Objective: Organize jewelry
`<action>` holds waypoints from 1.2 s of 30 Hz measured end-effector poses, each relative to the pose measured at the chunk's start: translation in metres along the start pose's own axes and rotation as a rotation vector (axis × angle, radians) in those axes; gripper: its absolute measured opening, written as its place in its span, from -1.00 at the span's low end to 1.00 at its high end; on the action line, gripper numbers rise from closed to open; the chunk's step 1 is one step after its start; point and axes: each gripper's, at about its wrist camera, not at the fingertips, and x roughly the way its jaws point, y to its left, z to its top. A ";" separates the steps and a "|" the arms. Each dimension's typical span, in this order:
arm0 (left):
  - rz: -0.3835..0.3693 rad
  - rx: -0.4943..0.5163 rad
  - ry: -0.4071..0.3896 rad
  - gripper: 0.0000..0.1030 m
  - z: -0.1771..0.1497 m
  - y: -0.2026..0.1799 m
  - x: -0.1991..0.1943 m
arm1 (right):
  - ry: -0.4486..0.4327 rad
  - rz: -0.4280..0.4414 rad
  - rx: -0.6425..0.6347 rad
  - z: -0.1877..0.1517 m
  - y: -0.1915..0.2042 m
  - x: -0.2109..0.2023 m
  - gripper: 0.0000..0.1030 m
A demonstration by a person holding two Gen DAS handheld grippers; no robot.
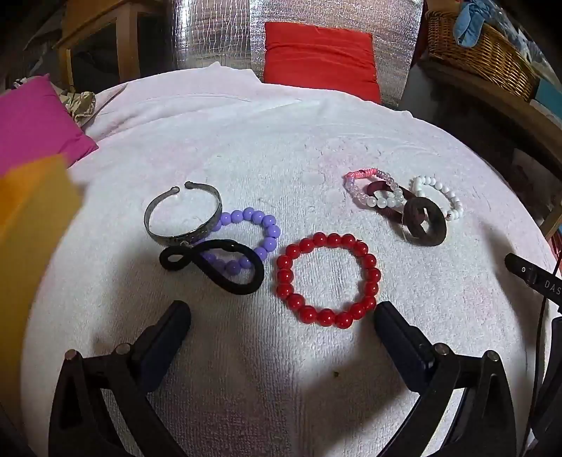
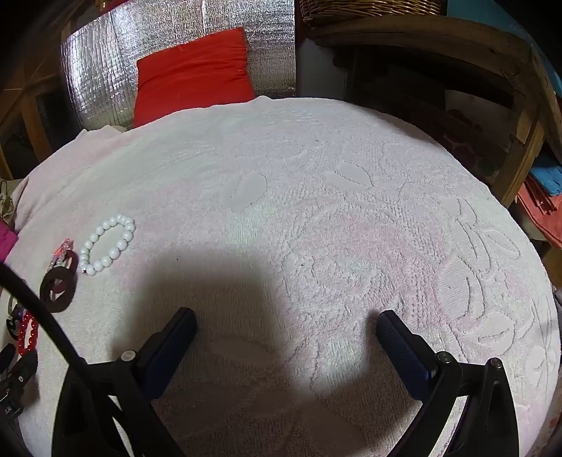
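Several pieces of jewelry lie on a white towel [image 1: 246, 147]. A red bead bracelet [image 1: 328, 279] sits just ahead of my left gripper [image 1: 282, 313], which is open and empty. Left of it a metal cuff [image 1: 182, 214], a purple bead bracelet [image 1: 253, 239] and a black hair tie [image 1: 214, 265] overlap. At the right, a pink and clear bead bracelet [image 1: 374, 188], a dark brown ring [image 1: 423, 221] and a white bead bracelet [image 1: 440, 197] cluster. My right gripper [image 2: 286, 321] hovers open over bare towel, with the white bead bracelet [image 2: 107, 244] and brown ring [image 2: 59, 288] far to its left.
A red cushion [image 1: 318, 59] leans on a silver foil panel [image 1: 210, 31] behind the towel. A pink cushion [image 1: 31, 119] and a blurred yellow object [image 1: 31, 225] are at the left. A wicker basket [image 1: 481, 49] sits on a wooden shelf at the right.
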 end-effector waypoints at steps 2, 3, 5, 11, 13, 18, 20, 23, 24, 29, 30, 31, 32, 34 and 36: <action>-0.001 -0.001 -0.001 1.00 0.000 0.002 -0.001 | 0.000 -0.002 -0.001 0.000 0.000 0.000 1.00; -0.002 -0.001 0.000 1.00 0.000 0.003 -0.001 | -0.001 -0.002 -0.001 0.000 0.000 0.000 1.00; 0.007 0.005 0.003 1.00 0.001 -0.002 0.003 | -0.001 -0.002 -0.002 0.001 0.000 0.000 1.00; 0.008 0.005 0.002 1.00 0.001 -0.002 0.002 | -0.001 -0.009 0.003 0.002 0.002 -0.002 1.00; 0.017 0.006 0.005 1.00 0.001 -0.004 0.001 | 0.011 -0.020 0.014 -0.002 0.002 0.002 1.00; -0.001 0.029 0.113 1.00 0.001 -0.004 -0.015 | 0.104 -0.093 0.059 -0.009 0.016 -0.012 1.00; 0.027 0.048 0.069 1.00 0.000 -0.003 -0.040 | 0.171 -0.048 0.050 -0.010 0.021 -0.018 1.00; 0.115 0.107 -0.085 1.00 0.003 -0.003 -0.096 | 0.177 0.009 0.012 -0.012 0.034 -0.040 1.00; 0.142 0.108 -0.130 1.00 0.004 0.000 -0.112 | 0.123 0.017 -0.013 -0.013 0.041 -0.060 1.00; 0.251 0.064 -0.296 1.00 0.008 0.020 -0.182 | -0.107 0.077 -0.078 -0.014 0.064 -0.139 1.00; 0.254 0.057 -0.303 1.00 0.007 0.023 -0.189 | -0.136 0.088 -0.084 -0.012 0.066 -0.149 1.00; 0.251 0.051 -0.311 1.00 0.006 0.026 -0.196 | -0.189 0.102 -0.092 -0.016 0.070 -0.168 1.00; 0.253 0.045 -0.318 1.00 0.005 0.029 -0.202 | -0.236 0.109 -0.103 -0.019 0.077 -0.185 1.00; 0.263 0.033 -0.331 1.00 0.005 0.039 -0.210 | -0.289 0.123 -0.118 -0.019 0.089 -0.206 1.00; 0.272 0.020 -0.346 1.00 0.009 0.047 -0.215 | -0.323 0.180 -0.103 -0.029 0.094 -0.220 1.00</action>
